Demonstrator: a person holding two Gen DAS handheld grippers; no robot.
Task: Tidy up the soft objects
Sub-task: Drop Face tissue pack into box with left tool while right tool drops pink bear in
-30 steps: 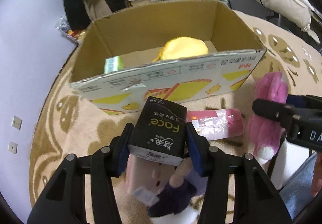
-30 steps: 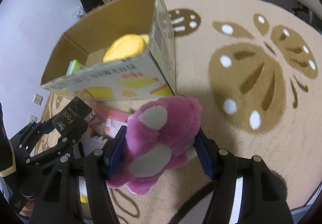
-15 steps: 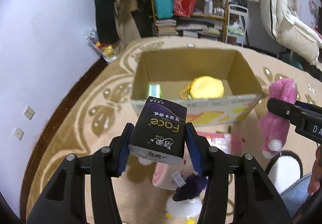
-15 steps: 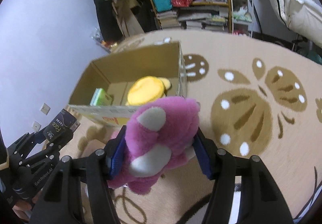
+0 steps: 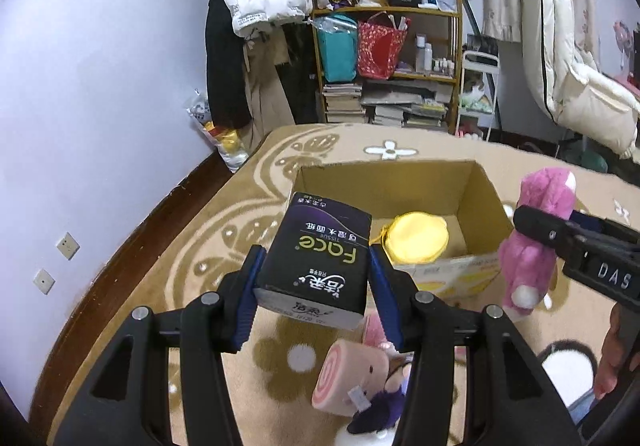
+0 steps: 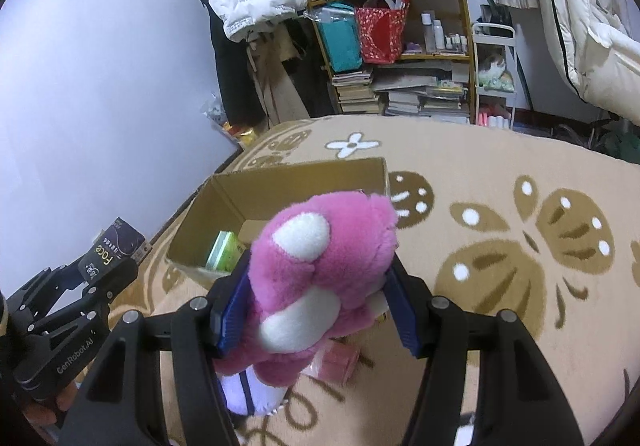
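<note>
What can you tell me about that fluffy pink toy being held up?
The pink toy is a plush animal with shaggy bright-pink fur and white oval patches. It looks soft and squashes a little where the blue pads of the right tool press its sides. It hangs clear of the rug, in front of the open cardboard box. Nothing else touches it. Its face is not visible.

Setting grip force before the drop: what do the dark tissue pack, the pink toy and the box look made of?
Tissue pack: glossy printed plastic wrap, probably; it shines. Pink toy: fuzzy plush with white patches. Box: plain brown cardboard, matte inside.
</note>
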